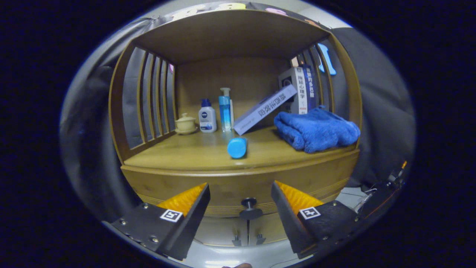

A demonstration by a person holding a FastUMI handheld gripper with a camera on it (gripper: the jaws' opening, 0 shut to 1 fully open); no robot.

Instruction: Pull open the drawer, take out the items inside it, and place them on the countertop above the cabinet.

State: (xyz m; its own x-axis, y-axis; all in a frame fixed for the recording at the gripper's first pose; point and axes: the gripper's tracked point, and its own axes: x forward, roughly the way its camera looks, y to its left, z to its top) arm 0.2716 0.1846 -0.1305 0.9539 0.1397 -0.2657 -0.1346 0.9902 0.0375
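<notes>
Drawer (pixel 241 186) closed, curved wooden front just beneath countertop (pixel 186 154), dark round knob (pixel 250 208) at centre, between and slightly beyond spread fingers. Gripper (pixel 240 195) released, holding nothing, not touching knob. Contents of drawer hidden. Lower cabinet doors with two small knobs (pixel 248 239) below. On countertop, inside slatted shelf: small lidded cup (pixel 185 123) on saucer, white bottle (pixel 207 116), blue pump bottle (pixel 225 109), leaning flat box (pixel 264 109), upright books (pixel 302 89), folded blue towel (pixel 316 129); blue cylinder (pixel 237 147) lying near front edge.
</notes>
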